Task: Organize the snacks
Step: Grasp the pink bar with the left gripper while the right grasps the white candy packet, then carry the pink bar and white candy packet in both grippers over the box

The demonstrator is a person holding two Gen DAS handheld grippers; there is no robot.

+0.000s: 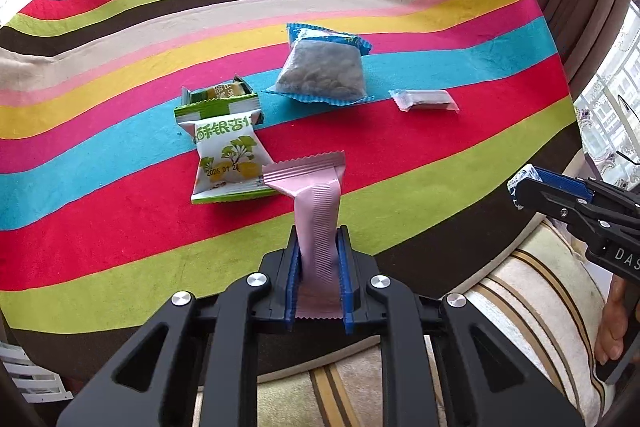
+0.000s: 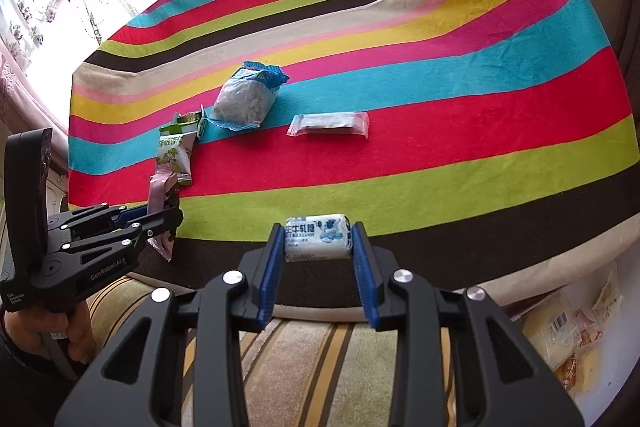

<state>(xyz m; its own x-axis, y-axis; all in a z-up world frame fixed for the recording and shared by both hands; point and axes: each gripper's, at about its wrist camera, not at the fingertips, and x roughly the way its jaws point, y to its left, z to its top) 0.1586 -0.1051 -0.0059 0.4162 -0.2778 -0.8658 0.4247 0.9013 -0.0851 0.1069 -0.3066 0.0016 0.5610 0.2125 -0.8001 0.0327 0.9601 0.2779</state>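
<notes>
Wrappers all light, crinkly, slippery film; grip mid-body across width, not at serrated end seals

Left tongs (image 1: 320, 251) clamped on pink wafer packet (image 1: 318, 211), upright, above near edge of striped tabletop (image 1: 120, 247)

Right tongs (image 2: 318, 243) pinching white-blue milk candy (image 2: 318, 237) crosswise at tips, soft, likely squashable

Green ginkgo pastry packets (image 1: 228, 155), blue-edged clear bag (image 1: 322, 71), small clear bar (image 1: 424, 100) lie flat mid-tabletop, near each other
</notes>
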